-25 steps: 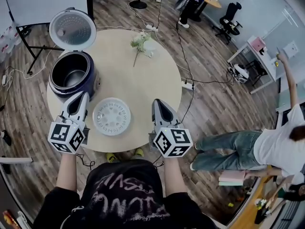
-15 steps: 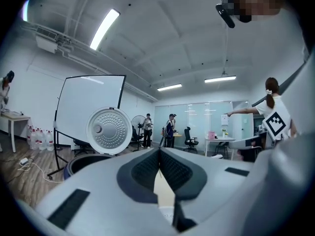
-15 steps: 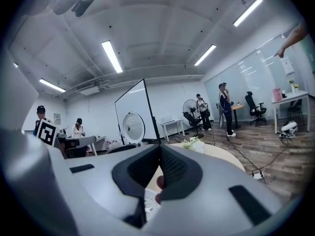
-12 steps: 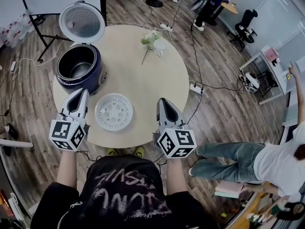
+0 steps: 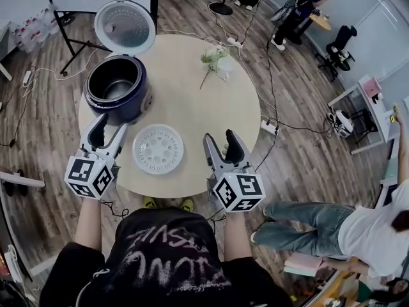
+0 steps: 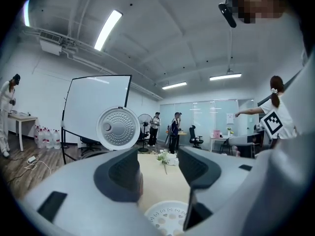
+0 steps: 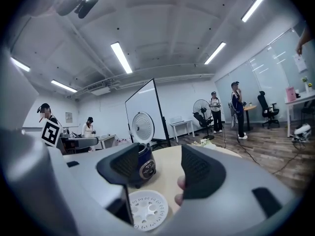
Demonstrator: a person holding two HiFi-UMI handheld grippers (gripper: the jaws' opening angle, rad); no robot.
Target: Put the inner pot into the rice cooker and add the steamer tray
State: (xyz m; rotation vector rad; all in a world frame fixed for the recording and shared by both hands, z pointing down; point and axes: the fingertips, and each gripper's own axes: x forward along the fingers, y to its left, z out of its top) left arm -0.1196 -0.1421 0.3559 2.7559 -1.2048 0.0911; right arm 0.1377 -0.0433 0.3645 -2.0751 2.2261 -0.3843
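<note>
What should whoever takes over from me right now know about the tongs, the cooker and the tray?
Left tongs: open, have just been opening, nothing between them; at the table's near edge, left of the tray.
Right tongs: open, have just been opening, empty; at the near edge, right of the tray.
Cooker: far left on the table, lid up.
Done: a pot appears to sit inside the cooker already.
Tray: flat on the table between the two tongs, nothing touching it.
Left: lift the tray and seat it in the cooker.
</note>
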